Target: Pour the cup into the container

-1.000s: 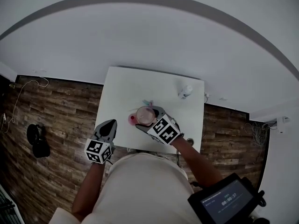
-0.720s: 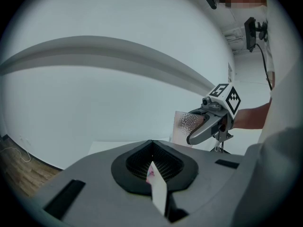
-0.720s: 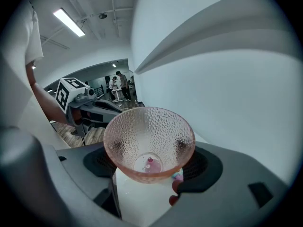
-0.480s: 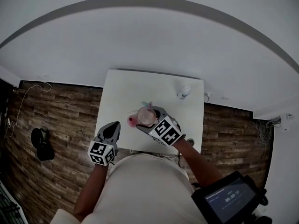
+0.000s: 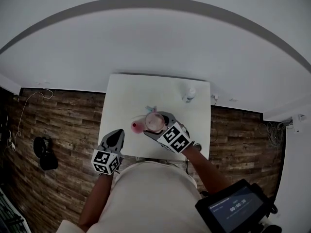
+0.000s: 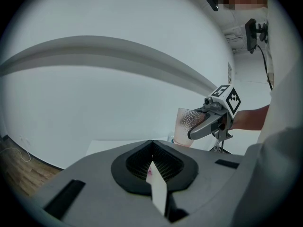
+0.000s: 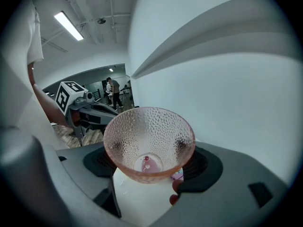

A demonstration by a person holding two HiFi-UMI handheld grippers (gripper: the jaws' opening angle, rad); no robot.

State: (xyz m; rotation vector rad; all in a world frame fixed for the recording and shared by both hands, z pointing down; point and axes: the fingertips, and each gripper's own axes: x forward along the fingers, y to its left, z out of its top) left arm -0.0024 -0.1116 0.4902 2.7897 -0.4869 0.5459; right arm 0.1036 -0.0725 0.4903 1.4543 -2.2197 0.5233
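One dimpled cup, light but breakable we judge, sits clamped by its sidewalls in our right gripper; left of the cup, our left gripper is closed, empty.

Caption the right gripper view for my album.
Right gripper holds a dimpled pink cup over the white table.

The cup is pale translucent pink with a dimpled pattern, the left gripper and right gripper are grey with black inner pads and black-and-white square marker cubes, the container is pink-red, the table is white, and the floor is brown wood-plank.
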